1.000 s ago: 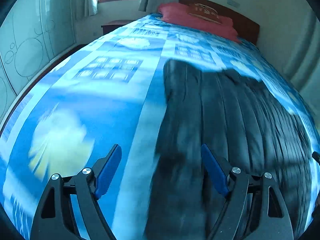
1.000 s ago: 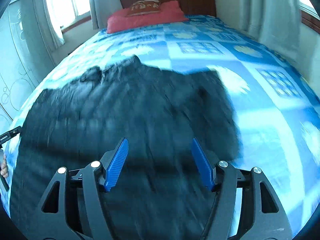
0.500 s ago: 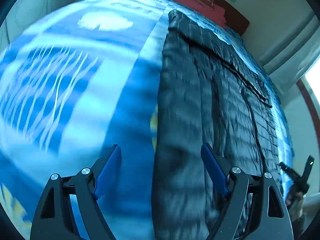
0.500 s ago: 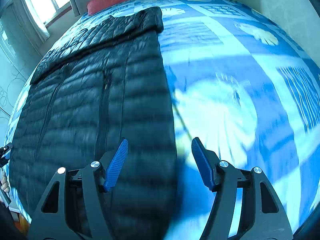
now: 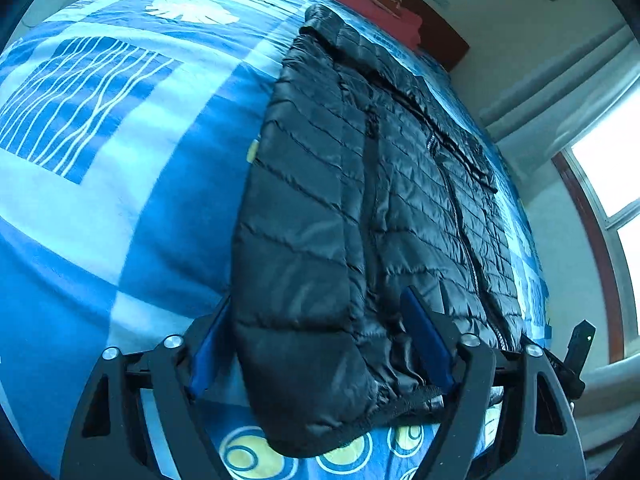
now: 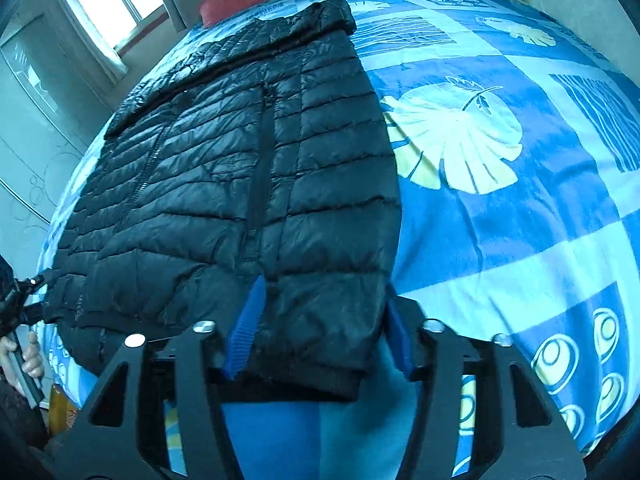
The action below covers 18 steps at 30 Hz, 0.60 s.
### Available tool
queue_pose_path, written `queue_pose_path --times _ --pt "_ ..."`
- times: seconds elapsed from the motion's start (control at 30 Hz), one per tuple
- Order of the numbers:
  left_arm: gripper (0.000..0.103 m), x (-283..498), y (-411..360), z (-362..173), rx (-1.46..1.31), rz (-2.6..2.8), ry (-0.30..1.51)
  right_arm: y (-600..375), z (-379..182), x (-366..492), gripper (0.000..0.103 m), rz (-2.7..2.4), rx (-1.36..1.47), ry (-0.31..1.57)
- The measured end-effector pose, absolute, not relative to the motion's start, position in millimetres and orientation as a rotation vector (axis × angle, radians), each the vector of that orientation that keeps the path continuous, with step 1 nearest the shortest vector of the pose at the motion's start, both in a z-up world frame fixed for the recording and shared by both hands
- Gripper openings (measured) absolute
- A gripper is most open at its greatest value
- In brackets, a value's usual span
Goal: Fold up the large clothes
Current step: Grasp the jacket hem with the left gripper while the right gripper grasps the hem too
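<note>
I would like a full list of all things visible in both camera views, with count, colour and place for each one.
jacket: one, black, quilted, lying flat on the bed, hem at the near edge.
bed cover: one, blue with pale leaf prints, under the jacket.
pillow: one, red, at the far end.
headboard: one, dark wood, behind the pillow.
windows: two, bright, one per view.
left gripper: black, blue fingers, closing around one hem corner.
right gripper: same, closing around the other corner.
hand: one, lower left edge.

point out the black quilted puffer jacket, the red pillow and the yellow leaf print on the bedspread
black quilted puffer jacket [image 6: 224, 184]: right wrist view, front panel beside the zip.
red pillow [image 5: 384, 8]: left wrist view, upper face.
yellow leaf print [image 6: 452, 140]: right wrist view, centre of leaf.
</note>
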<state>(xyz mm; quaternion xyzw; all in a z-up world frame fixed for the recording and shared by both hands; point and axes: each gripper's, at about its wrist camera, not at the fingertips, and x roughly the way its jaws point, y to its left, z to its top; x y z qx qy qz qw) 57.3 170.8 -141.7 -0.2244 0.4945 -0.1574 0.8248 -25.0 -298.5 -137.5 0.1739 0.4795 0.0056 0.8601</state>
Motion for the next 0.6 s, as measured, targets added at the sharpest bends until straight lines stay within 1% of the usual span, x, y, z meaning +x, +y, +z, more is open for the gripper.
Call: queue_pose_path --times 0.03,0.07,0.1,0.13,0.17,0.23,0.3,0.43,0.6 --pt "0.067 56 168 -141 -0.463 -0.332 1.051 -296 -137 -25 0.040 0.016 0.358 1.004" --pt "0.065 55 164 -140 -0.442 -0.329 1.049 -293 -136 -26 0.033 0.024 0.352 0.998" --pt "0.061 54 162 -140 -0.419 -0.322 1.047 -292 -135 -25 0.030 0.031 0.352 0.991" --pt "0.053 53 160 -139 -0.399 -0.316 1.044 -291 -135 -25 0.025 0.032 0.357 0.983" --pt "0.050 52 160 -138 -0.394 -0.311 1.041 -292 -134 -25 0.020 0.035 0.362 0.976" --pt "0.031 50 164 -138 -0.427 -0.310 1.038 -292 -132 -27 0.016 0.037 0.377 0.959" --pt "0.023 49 171 -137 -0.467 -0.306 1.031 -293 -130 -30 0.014 0.038 0.388 0.945" --pt "0.015 43 174 -127 -0.493 -0.320 0.993 -296 -118 -38 0.012 0.052 0.414 0.905" --pt "0.013 33 172 -101 -0.491 -0.357 0.932 -300 -97 -48 0.011 0.088 0.450 0.859"
